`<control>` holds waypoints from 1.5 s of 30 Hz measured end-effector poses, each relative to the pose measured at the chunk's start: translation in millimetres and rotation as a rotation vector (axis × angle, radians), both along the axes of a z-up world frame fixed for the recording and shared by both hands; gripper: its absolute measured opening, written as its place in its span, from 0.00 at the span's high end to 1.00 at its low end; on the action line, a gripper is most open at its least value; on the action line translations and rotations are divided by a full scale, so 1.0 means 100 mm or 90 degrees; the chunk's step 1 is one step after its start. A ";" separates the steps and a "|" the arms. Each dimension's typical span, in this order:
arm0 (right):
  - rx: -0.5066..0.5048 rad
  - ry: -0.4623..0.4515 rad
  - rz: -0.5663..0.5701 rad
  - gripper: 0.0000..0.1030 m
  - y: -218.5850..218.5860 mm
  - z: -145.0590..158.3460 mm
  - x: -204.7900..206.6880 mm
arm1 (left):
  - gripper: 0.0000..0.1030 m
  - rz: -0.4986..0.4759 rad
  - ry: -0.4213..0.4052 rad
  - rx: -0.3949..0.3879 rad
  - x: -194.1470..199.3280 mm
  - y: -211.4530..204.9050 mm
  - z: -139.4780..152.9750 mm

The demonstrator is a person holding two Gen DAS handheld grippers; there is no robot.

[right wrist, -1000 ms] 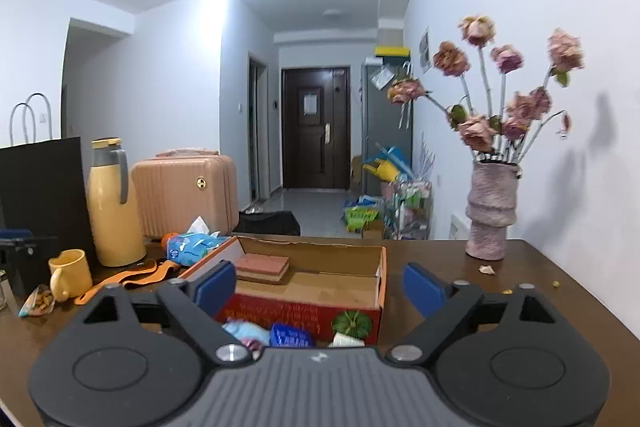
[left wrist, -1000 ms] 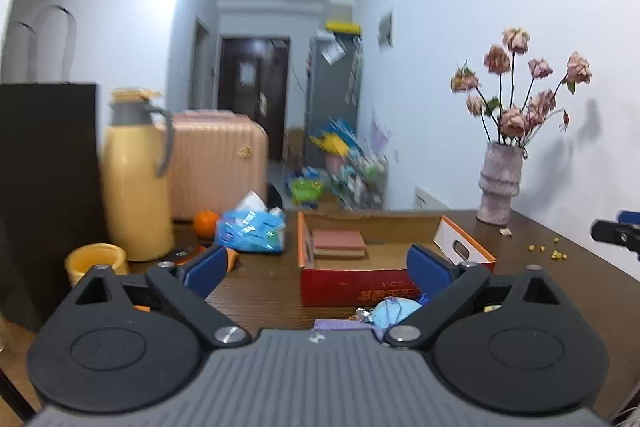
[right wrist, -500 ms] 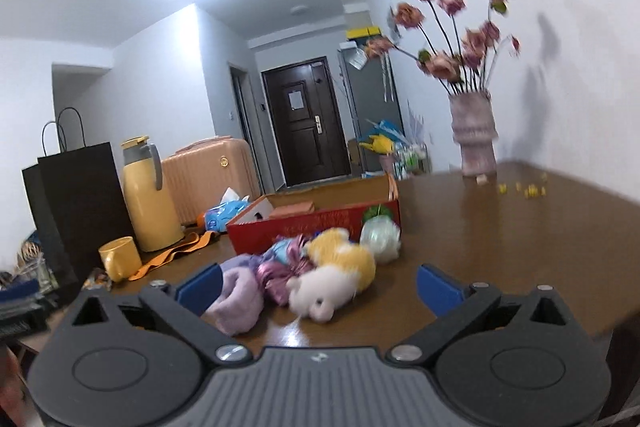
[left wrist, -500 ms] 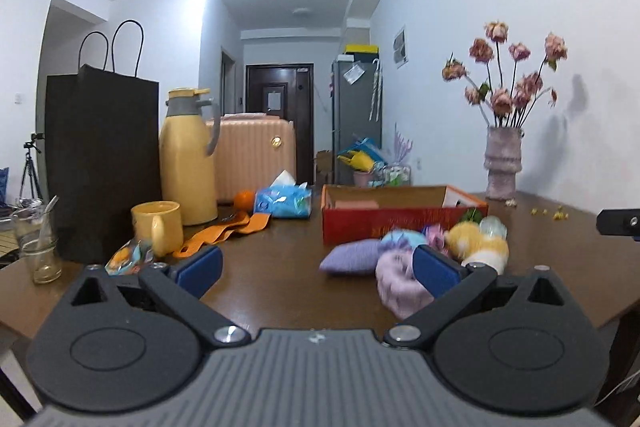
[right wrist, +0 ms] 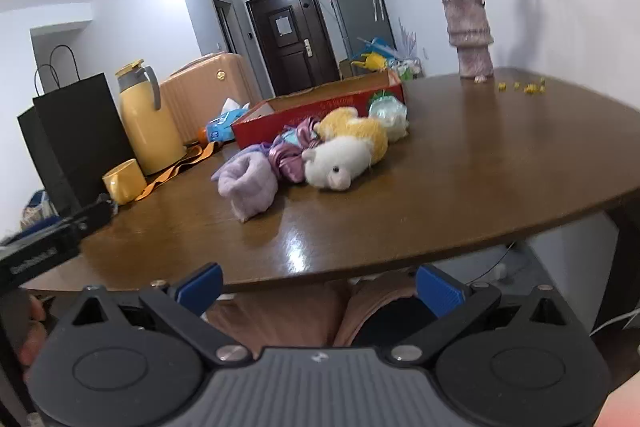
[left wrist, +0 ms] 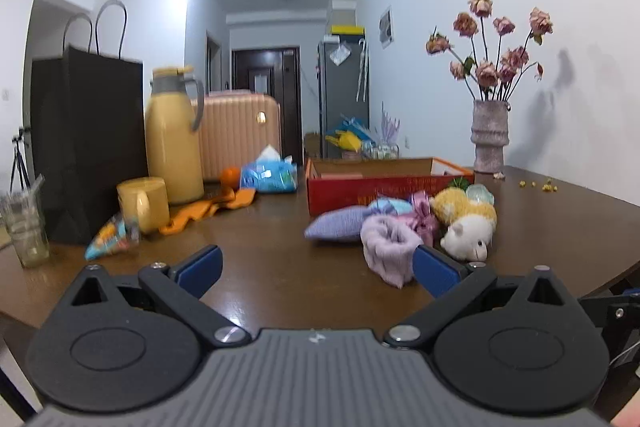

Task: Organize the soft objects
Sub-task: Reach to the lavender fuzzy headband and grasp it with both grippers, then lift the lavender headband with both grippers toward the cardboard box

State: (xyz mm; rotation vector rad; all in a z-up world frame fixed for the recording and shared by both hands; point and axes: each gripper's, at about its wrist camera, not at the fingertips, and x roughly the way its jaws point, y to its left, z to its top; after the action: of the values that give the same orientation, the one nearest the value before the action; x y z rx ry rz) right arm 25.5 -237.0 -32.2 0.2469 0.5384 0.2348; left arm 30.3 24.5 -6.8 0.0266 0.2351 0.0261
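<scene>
A pile of soft things lies on the brown table point(left wrist: 260, 259) in front of a red cardboard box point(left wrist: 384, 183): a lilac rolled cloth point(left wrist: 390, 247), a purple cushion point(left wrist: 340, 223), a shiny pink bow point(left wrist: 422, 217), a yellow-and-white plush animal point(left wrist: 468, 223). The right wrist view shows the same cloth point(right wrist: 250, 183), plush point(right wrist: 348, 155) and box point(right wrist: 320, 107). My left gripper point(left wrist: 318, 269) is open and empty, just short of the cloth. My right gripper point(right wrist: 320, 285) is open and empty, held back below the table's near edge.
On the left stand a black paper bag point(left wrist: 86, 143), a yellow thermos point(left wrist: 172, 139), a yellow mug point(left wrist: 142, 203), a glass point(left wrist: 24, 223), an orange strap point(left wrist: 208, 207) and a tissue pack point(left wrist: 270, 177). A vase of dried roses point(left wrist: 490, 135) stands far right.
Both grippers have pulled back from the box toward the table's near edge. The right gripper has dropped below the edge. The soft pile now lies ahead of both.
</scene>
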 end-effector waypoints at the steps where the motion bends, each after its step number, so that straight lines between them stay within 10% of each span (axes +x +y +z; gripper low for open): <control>1: 0.004 -0.001 -0.006 0.00 -0.03 -0.02 0.01 | 0.00 -0.002 0.008 -0.004 0.02 0.00 -0.03; 11: -0.009 -0.007 0.057 0.02 -0.02 -0.06 0.41 | 0.00 -0.005 0.064 0.016 0.42 0.00 -0.23; 22: -0.017 -0.008 0.146 0.46 0.76 0.16 1.71 | 0.03 0.015 0.072 0.022 1.28 0.20 -0.02; 36: -0.019 0.055 0.192 0.88 0.73 0.10 2.05 | 0.78 -0.203 0.264 -0.130 2.49 0.14 -0.03; 45: -0.038 0.039 0.152 0.85 0.60 0.14 2.06 | 0.88 -0.161 0.288 -0.152 1.87 0.01 -0.11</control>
State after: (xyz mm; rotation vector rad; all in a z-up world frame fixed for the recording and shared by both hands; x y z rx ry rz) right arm 231.2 -176.7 -18.6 0.1315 0.6355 0.4440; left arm 217.6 26.0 -17.6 -0.1771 0.6841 -0.2625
